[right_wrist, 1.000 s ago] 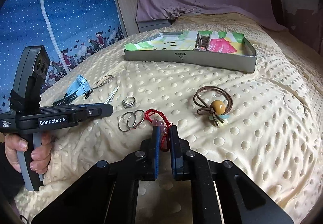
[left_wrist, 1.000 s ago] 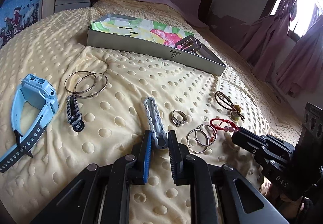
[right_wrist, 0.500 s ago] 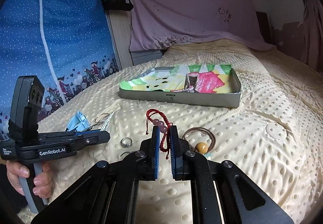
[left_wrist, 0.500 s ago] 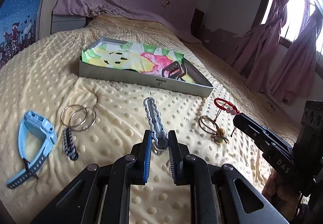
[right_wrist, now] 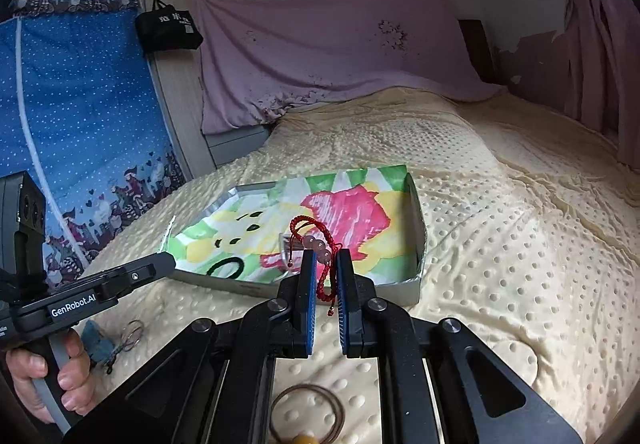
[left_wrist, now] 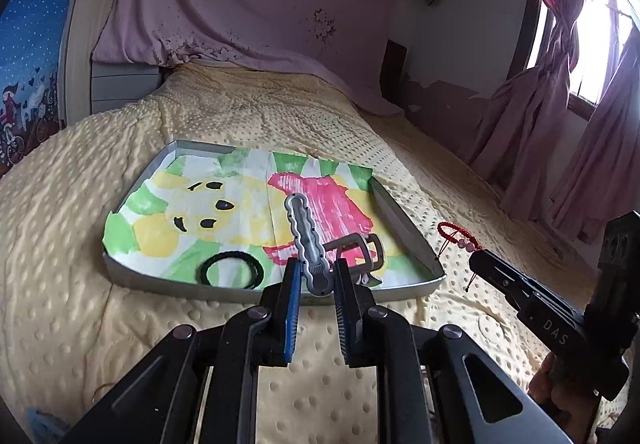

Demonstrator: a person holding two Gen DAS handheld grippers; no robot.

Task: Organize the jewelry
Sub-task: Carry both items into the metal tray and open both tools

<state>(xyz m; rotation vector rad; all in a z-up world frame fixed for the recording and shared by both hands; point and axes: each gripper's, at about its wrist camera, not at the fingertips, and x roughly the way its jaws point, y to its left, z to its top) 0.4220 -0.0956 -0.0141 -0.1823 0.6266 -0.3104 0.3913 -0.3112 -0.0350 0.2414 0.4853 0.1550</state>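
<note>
Grey hair clip point(left_wrist: 307, 244) is pinched at its near end between the blue pads of the left gripper point(left_wrist: 316, 280), sticking straight out ahead of the jaws and hanging above the tray point(left_wrist: 404, 232). Over on the other side, the right gripper point(right_wrist: 325, 276) has its jaws clamped on the red cord bracelet point(right_wrist: 316, 244), the loop with three pale beads standing up just past the fingertips and a knotted tail dangling down between them. Both grippers are held level, raised off the bedspread point(left_wrist: 60, 244), noses aimed at the tray's near wall; the left hand point(right_wrist: 44, 376) grips its handle low beside the right jaws. Just ahead of both sets of jaws sits the shallow grey tray, lined with a bright painted sheet point(left_wrist: 240, 204) of green, yellow and pink. Inside it, ahead and left of the left jaws, lies a black hair tie point(left_wrist: 231, 269); ahead and right, a metal band-like piece point(left_wrist: 360, 250), partly hidden. Below the right jaws, on the bedspread, a brown hair tie point(right_wrist: 308, 416) with a yellow bead.
</note>
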